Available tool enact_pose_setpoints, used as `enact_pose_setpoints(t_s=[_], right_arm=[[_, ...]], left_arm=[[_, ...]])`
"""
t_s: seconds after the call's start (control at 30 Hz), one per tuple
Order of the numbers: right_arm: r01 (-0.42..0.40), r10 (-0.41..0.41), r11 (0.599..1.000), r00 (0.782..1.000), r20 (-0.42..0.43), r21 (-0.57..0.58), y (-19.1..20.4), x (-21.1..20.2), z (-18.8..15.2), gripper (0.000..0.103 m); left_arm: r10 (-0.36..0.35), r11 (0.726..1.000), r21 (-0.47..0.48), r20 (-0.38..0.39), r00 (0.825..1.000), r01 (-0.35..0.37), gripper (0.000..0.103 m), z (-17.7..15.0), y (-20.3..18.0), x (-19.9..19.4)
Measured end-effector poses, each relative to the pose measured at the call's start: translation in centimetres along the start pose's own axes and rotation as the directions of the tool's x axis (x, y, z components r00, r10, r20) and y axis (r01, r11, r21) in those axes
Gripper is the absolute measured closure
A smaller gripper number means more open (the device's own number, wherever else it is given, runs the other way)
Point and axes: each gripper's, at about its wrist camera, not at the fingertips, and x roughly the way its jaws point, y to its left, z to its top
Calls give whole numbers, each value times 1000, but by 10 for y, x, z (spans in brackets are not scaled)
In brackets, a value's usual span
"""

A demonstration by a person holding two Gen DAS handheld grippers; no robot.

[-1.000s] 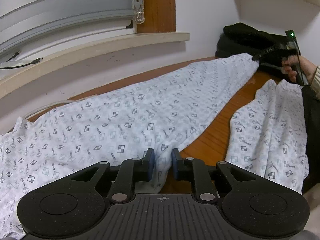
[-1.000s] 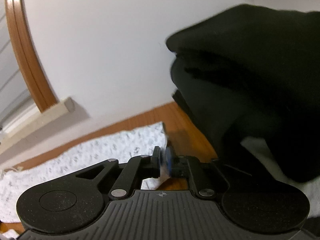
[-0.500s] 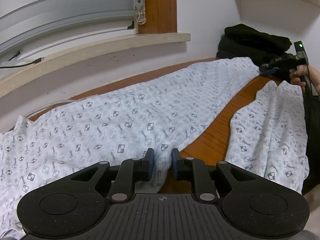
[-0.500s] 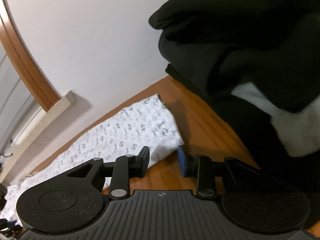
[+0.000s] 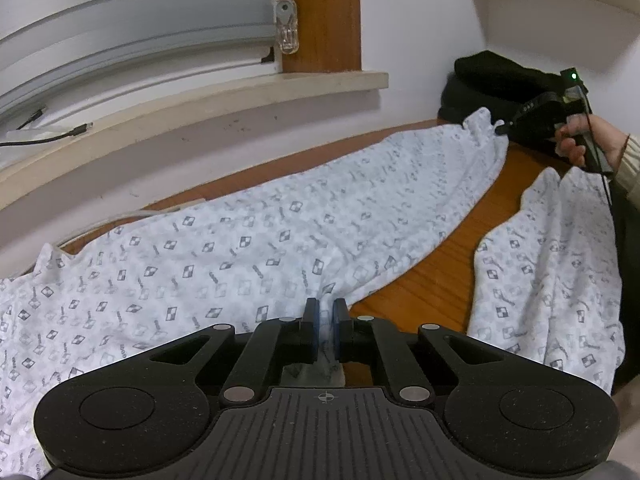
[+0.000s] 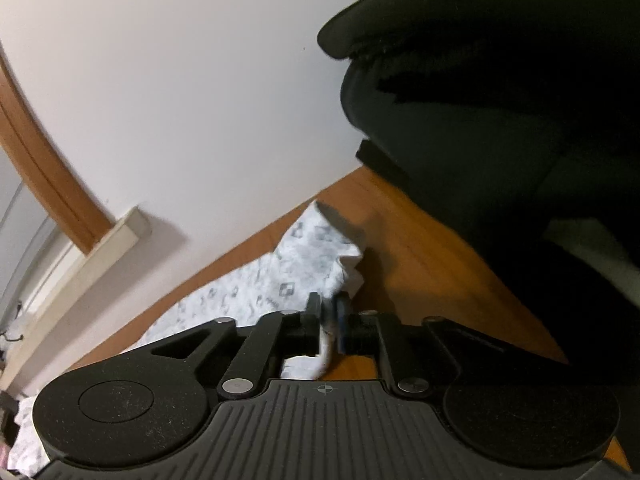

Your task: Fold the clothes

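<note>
**Both grippers pinch the patterned trousers**

The left gripper [image 5: 326, 320] has just been closing, and its blue pads now press on a gathered fold of the white patterned trousers [image 5: 248, 248]. From that pinch one trouser leg runs ahead and to the right across the wooden table [image 5: 448, 264], up to the far wall. A second leg [image 5: 552, 276] lies to the right of the gripper, apart from the first, with bare wood between them.

The right gripper [image 6: 327, 308] has also just been closing, and its pads squeeze the far end of the long leg [image 6: 308, 256], where the cloth bunches up just ahead of the fingertips. In the left wrist view this gripper [image 5: 500, 130] shows far ahead to the right, held by a hand [image 5: 588, 140] at the tip of that leg.

A pile of black clothes [image 6: 500, 120] sits ahead and to the right of the right gripper, against the white wall. A window sill [image 5: 192, 108] runs ahead and to the left of the left gripper, with a cable [image 5: 44, 138] lying on it.
</note>
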Motion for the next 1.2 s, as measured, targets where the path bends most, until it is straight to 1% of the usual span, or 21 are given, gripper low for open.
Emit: enact_pose_setpoints(t_s=[0.03,0.07,0.17,0.23,0.33,0.4,0.43,0.47,0.53,0.6,0.67,0.73,0.83,0.9,0.97,1.03,1.13,1.2], right_arm=[[-4,4,1000,1000,-5,-4,0,-2,-2,88],[-6,6,1000,1000,-9,-8,-1,-4,-4,83],[15,-16,1000,1000,-14,-25,-2,-11,-10,73],[39,-40,998,999,-21,-48,-2,-12,-13,70],[61,-62,995,998,-13,-76,3,-9,-16,70],[75,-76,992,997,-7,-99,7,-6,-16,72],[82,-83,991,997,-5,-109,8,-4,-16,86],[85,-86,990,996,-9,-113,8,-2,-16,97],[81,-81,992,997,6,-102,7,-2,-14,97],[67,-62,993,997,55,-92,9,-15,-6,98],[27,-16,994,994,108,-102,14,-36,4,98],[15,7,990,987,159,-137,26,-61,16,98],[-7,46,986,972,229,-168,42,-99,35,98],[-20,66,984,965,254,-179,51,-116,46,98],[-18,66,982,966,248,-190,60,-119,55,98],[2,46,978,974,224,-211,69,-108,63,98],[23,21,975,981,195,-221,81,-76,75,98],[28,15,975,981,195,-221,92,-53,86,98]], left_arm=[[0,1000,1,-3,1000,0,96,-1,0,1],[-1,1000,-1,-2,1000,1,96,-1,0,2],[-2,1000,-4,-2,1000,2,96,-1,0,2],[0,1000,-1,-2,1000,0,96,-2,-1,2],[6,1000,8,-1,1000,-6,96,-2,-2,2],[12,1000,16,-1,1000,-12,96,-2,-3,2],[14,1000,18,1,1000,-14,96,-2,-4,2],[17,1000,21,4,1000,-17,96,-1,-4,2],[12,1000,17,15,1000,-13,97,1,-3,-2],[6,1000,16,34,999,-6,97,8,0,-8],[6,1000,24,60,998,-7,97,17,3,-17],[11,999,33,98,995,-14,97,30,5,-31],[21,999,34,176,984,-27,97,50,9,-59],[18,1000,21,221,975,-23,97,61,14,-76],[34,999,15,240,970,-39,97,68,19,-82],[50,999,10,235,971,-54,97,73,24,-79],[78,997,-2,214,974,-80,97,76,35,-67],[110,994,-11,208,972,-110,98,81,44,-61]])
